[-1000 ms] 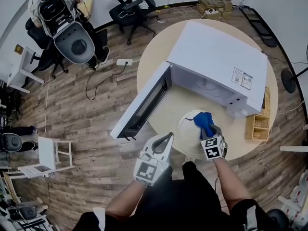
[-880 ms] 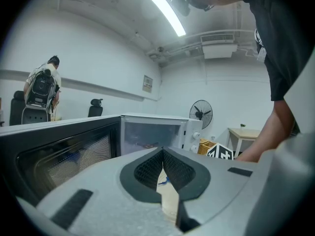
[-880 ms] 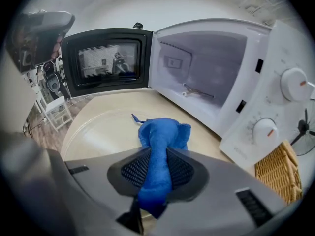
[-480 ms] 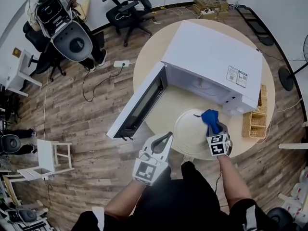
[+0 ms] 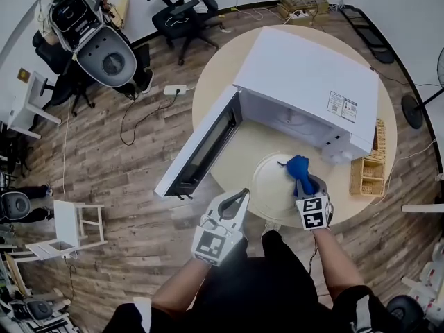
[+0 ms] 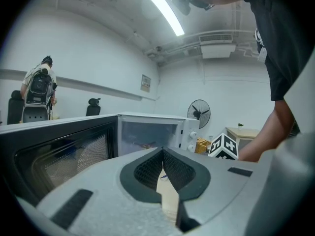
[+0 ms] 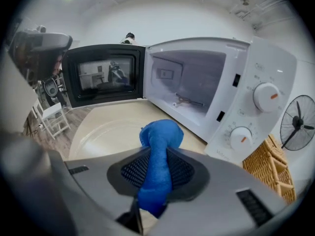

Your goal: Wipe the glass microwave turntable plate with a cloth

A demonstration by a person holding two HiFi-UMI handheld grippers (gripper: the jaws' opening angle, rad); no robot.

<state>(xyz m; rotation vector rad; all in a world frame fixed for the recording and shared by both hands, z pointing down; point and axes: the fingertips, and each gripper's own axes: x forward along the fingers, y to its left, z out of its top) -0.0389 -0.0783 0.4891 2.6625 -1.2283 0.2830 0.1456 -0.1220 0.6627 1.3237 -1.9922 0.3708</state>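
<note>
The clear glass turntable plate (image 5: pixel 272 186) lies on the round table in front of the open white microwave (image 5: pixel 312 82). My right gripper (image 5: pixel 304 183) is shut on a blue cloth (image 5: pixel 298 166), whose bunched end rests over the plate's far right part. In the right gripper view the cloth (image 7: pixel 160 141) sticks out from between the pads above the plate (image 7: pixel 103 132). My left gripper (image 5: pixel 242 195) is shut with nothing in it, held just off the table's near edge, left of the plate. Through its jaws (image 6: pixel 162 154) the microwave (image 6: pixel 147 132) shows.
The microwave door (image 5: pixel 201 148) hangs open to the left, past the edge of the table (image 5: pixel 239 155). A wicker basket (image 5: pixel 368 179) stands at the table's right. Office chairs (image 5: pixel 187 12) and a white stool (image 5: pixel 73 220) stand on the wooden floor.
My right gripper has slid the blue cloth a little over the far right part of the plate. The left gripper has stayed where it was.
</note>
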